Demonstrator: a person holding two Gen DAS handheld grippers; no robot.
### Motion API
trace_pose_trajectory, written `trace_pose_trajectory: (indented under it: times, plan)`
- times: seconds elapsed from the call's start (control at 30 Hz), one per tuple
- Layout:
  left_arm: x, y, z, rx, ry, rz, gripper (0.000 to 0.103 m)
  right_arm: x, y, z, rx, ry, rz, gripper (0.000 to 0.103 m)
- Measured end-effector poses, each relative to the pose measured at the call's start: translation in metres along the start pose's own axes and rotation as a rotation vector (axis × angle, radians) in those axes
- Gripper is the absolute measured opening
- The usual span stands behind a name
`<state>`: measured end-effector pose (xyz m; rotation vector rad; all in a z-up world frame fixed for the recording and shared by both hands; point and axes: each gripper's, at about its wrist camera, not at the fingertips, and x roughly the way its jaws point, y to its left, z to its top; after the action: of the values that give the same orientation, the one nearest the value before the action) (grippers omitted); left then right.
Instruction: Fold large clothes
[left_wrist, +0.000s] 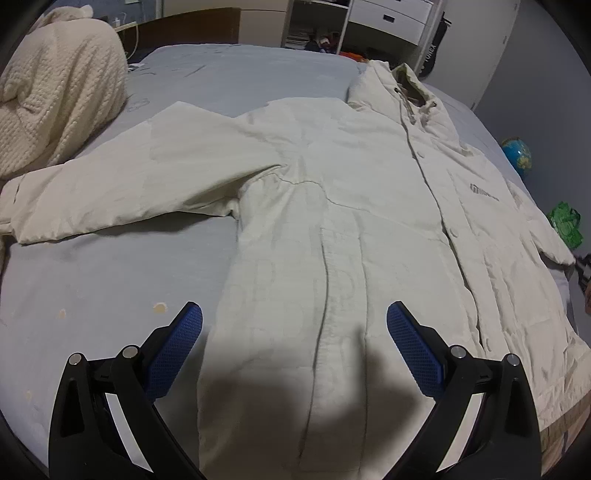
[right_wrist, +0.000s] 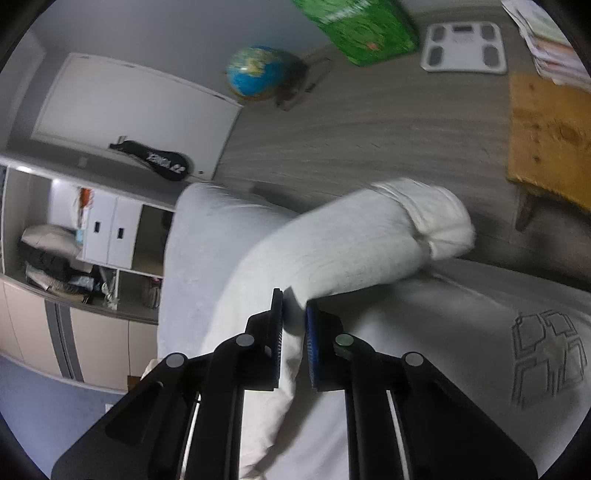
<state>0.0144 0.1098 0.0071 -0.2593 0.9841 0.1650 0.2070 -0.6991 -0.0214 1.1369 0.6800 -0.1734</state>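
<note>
1. Two grippers in view, one per wrist camera. Right gripper (right_wrist: 294, 314): jaws drawn in narrow, blue pads clamped on a fold of the cream coat sleeve (right_wrist: 351, 240), fabric pinched between them.
2. Beyond the pinch the sleeve runs up and right, its cuff hanging out past the bed edge over the wood-look floor (right_wrist: 369, 122). Picture blurred around the sleeve.
3. Left gripper (left_wrist: 294, 325): jaws spread wide, nothing between the pads; it hangs above the lower part of the coat (left_wrist: 332, 221), its shadow on the cloth.
4. The coat lies front up, spread flat on the blue-grey bed sheet (left_wrist: 110, 288), hood toward the far end, one sleeve stretched out to the left across the sheet, hem nearest the left gripper.
5. Further out: a cream knitted blanket (left_wrist: 62, 92) heaped at the bed's far left corner; a globe (right_wrist: 255, 72), a green box (right_wrist: 362, 29) and a white bathroom scale (right_wrist: 463, 46) on the floor; white shelving with drawers (right_wrist: 107, 236) against the wall.
</note>
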Motion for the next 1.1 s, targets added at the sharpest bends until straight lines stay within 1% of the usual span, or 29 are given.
trace_pose_trajectory:
  times: [0.13, 0.27, 0.33, 0.4, 0.43, 0.53, 0.63, 0.77, 0.83, 0.93, 1.03, 1.1]
  plan:
    - [0.000, -0.002, -0.001, 0.005, -0.006, -0.011, 0.096, -0.015, 0.039, -0.009, -0.079, -0.008, 0.038, 0.007]
    - [-0.004, -0.001, 0.000, -0.005, -0.028, -0.018, 0.096, -0.026, 0.089, -0.034, -0.167, 0.009, 0.088, 0.006]
    - [-0.006, 0.000, 0.001, -0.017, -0.039, -0.020, 0.096, -0.028, 0.107, -0.047, -0.204, 0.019, 0.105, 0.005]
    - [-0.008, 0.003, 0.001, -0.035, -0.052, -0.026, 0.096, -0.030, 0.129, -0.067, -0.253, 0.039, 0.130, 0.004]
    - [-0.009, 0.004, 0.002, -0.041, -0.058, -0.030, 0.096, -0.031, 0.143, -0.080, -0.288, 0.055, 0.146, 0.001]
    - [-0.013, 0.005, 0.002, -0.054, -0.077, -0.041, 0.096, -0.032, 0.173, -0.110, -0.375, 0.093, 0.182, 0.001]
    - [-0.014, 0.004, 0.003, -0.050, -0.085, -0.046, 0.096, -0.034, 0.209, -0.149, -0.465, 0.138, 0.218, 0.001]
    - [-0.016, 0.006, 0.002, -0.046, -0.089, -0.052, 0.096, -0.035, 0.225, -0.175, -0.460, 0.166, 0.237, 0.001]
    - [-0.018, 0.006, 0.001, -0.048, -0.095, -0.059, 0.096, -0.032, 0.230, -0.181, -0.475, 0.171, 0.226, 0.001]
    - [-0.018, 0.006, 0.002, -0.051, -0.099, -0.067, 0.096, -0.032, 0.226, -0.182, -0.489, 0.179, 0.203, 0.001]
    - [-0.014, 0.003, 0.002, -0.036, -0.088, -0.058, 0.096, -0.035, 0.215, -0.175, -0.474, 0.174, 0.185, 0.001]
    - [-0.014, 0.002, 0.002, -0.028, -0.088, -0.057, 0.096, -0.034, 0.202, -0.168, -0.464, 0.179, 0.150, 0.002]
